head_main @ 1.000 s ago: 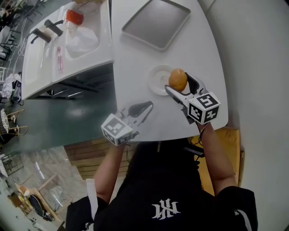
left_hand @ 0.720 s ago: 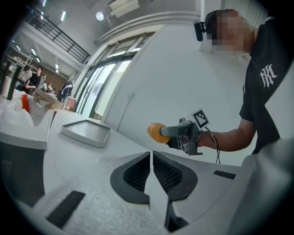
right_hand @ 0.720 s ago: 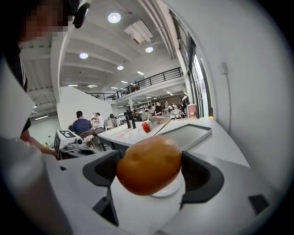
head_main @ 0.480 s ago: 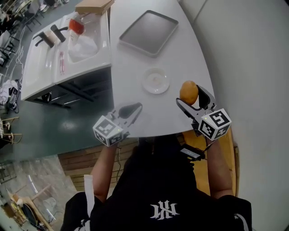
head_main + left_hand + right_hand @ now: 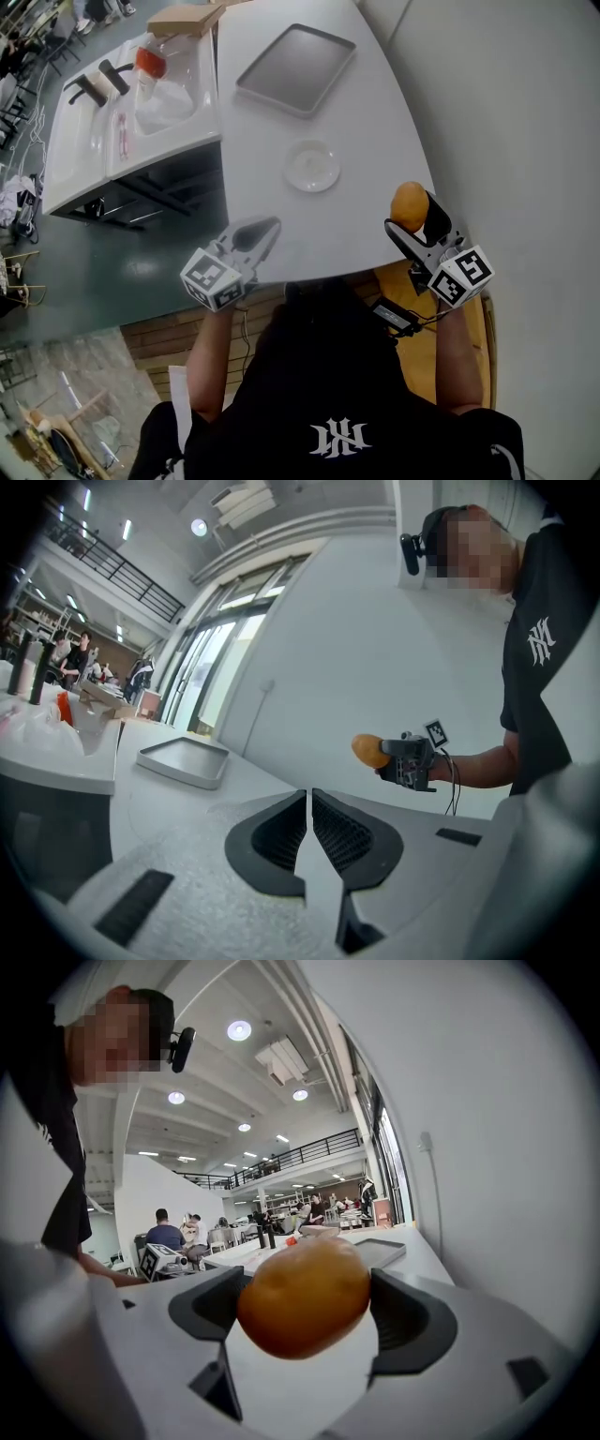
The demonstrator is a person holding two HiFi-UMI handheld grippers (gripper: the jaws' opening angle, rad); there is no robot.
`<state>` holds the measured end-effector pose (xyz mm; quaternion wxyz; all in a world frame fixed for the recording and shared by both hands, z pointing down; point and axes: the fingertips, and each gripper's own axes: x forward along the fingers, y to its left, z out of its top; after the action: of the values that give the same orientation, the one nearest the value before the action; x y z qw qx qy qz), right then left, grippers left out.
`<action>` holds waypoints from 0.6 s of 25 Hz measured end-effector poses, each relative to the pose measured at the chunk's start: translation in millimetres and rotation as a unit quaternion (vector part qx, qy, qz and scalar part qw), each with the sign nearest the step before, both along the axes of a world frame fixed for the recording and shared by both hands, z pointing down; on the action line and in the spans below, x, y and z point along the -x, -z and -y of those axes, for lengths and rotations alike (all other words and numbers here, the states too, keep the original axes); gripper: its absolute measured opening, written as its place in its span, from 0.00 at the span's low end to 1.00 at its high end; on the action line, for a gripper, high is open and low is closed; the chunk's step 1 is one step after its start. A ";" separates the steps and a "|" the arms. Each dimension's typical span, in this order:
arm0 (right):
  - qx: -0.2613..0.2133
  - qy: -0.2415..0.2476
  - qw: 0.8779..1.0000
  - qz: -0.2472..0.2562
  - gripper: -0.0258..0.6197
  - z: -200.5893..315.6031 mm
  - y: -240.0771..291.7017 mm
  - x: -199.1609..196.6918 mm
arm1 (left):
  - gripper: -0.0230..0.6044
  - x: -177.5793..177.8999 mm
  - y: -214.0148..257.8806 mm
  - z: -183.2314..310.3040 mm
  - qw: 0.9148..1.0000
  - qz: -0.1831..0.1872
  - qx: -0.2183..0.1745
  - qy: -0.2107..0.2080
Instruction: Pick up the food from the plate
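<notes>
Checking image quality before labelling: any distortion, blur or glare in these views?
Head view: fisheye bends the table edges; even light, plate sharp. Left gripper view: dark vignette corners, a mosaic patch over the face. Right gripper view: the food fills the middle, slightly soft; one ceiling lamp is blown out white.

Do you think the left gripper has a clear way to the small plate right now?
Probably yes: the left gripper hovers over the near edge of the table, and only bare tabletop lies between it and the plate; its jaws are shut, though.
</notes>
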<state>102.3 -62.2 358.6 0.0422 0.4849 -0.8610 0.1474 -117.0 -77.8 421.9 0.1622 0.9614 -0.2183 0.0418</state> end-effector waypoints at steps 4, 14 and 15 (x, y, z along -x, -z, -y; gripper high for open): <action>0.005 -0.013 0.999 0.035 0.63 -11.1 -4.3 -23.7 | 0.07 -12.8 -4.0 -3.4 1.000 0.006 0.011 0.002; 0.018 0.051 0.994 0.093 0.63 -37.9 -9.9 -45.6 | 0.07 -67.1 9.7 -40.1 1.000 0.017 0.020 0.007; 0.018 0.058 0.993 0.102 0.63 -40.5 -8.4 -47.3 | 0.07 -70.9 11.4 -45.2 1.000 0.018 0.019 0.010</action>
<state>149.6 -21.7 367.0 -0.0286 0.4158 -0.8848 0.2085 -46.1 -32.6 410.4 0.1769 0.9551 -0.2296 0.0619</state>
